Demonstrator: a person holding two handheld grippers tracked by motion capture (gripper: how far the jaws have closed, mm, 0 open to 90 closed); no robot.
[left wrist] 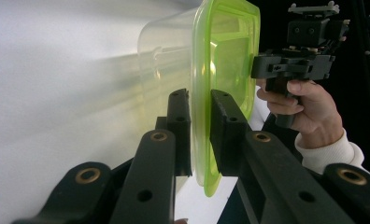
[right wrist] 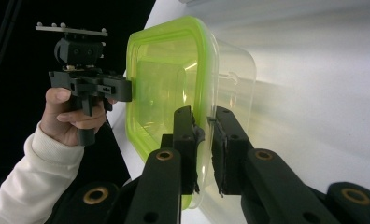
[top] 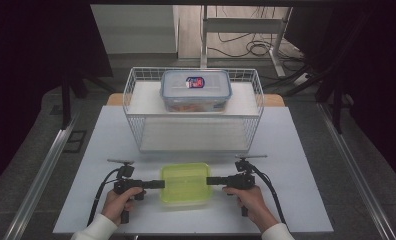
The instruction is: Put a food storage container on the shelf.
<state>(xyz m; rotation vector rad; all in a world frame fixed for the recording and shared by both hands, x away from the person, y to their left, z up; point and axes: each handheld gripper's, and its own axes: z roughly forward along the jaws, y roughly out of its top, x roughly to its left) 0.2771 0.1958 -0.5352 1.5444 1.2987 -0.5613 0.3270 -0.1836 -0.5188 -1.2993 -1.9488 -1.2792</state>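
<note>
grip done: our left gripper [top: 158, 183] and right gripper [top: 212, 180] fingers clamp tub [top: 185, 183] rim, either end | tub on bench [top: 296, 165] before basket [top: 136, 125] | lift left

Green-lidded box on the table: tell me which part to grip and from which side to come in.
Grip the green-lidded box by the overhanging rim of its lid, at the two short ends, coming in level from left and right. The rim juts past the clear walls, so the left tool and right tool can pinch it.
</note>
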